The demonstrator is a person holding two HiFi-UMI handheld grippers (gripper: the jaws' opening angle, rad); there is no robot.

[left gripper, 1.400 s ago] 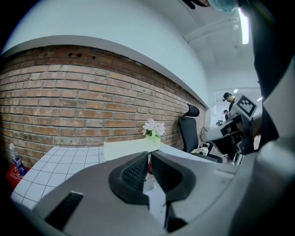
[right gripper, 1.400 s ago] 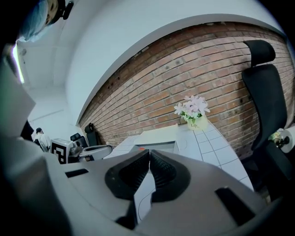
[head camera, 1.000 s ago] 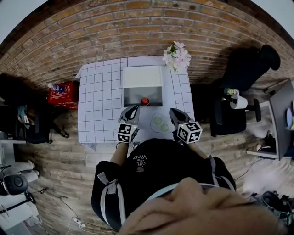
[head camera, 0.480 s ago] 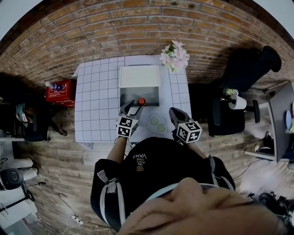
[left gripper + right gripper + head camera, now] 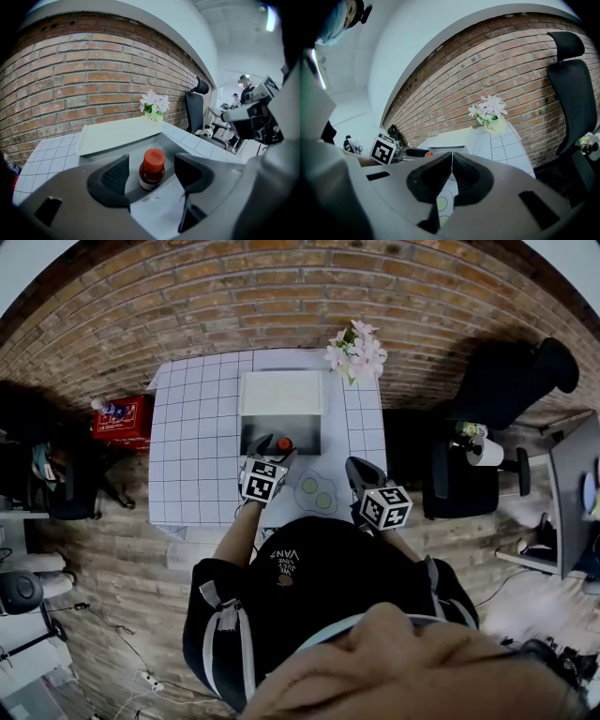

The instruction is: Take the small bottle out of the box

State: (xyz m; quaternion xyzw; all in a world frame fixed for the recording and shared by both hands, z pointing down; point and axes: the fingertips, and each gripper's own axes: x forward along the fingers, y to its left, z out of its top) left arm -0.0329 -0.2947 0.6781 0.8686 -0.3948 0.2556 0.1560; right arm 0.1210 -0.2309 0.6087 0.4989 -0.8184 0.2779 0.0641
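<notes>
A small brown bottle with an orange-red cap (image 5: pixel 152 169) stands upright inside the grey box (image 5: pixel 306 432), near its front edge. The box's white lid (image 5: pixel 117 133) lies open behind it. My left gripper (image 5: pixel 152 177) reaches into the box. Its jaws have just been opening and now stand wide, one on each side of the bottle (image 5: pixel 284 443), and the pads (image 5: pixel 115 178) do not touch it. My right gripper (image 5: pixel 451 176) is shut on nothing and hovers over the table's front right (image 5: pixel 355 466), apart from the box.
A mat with two green circles (image 5: pixel 317 491) lies in front of the box. A pot of pale flowers (image 5: pixel 356 351) stands at the table's back right corner. A red crate (image 5: pixel 122 423) sits on the floor left of the table, and a black chair (image 5: pixel 469 474) stands to its right.
My left gripper moved forward and down into the box, and its jaws went from shut to wide open around the bottle. The right gripper stayed almost in place.
</notes>
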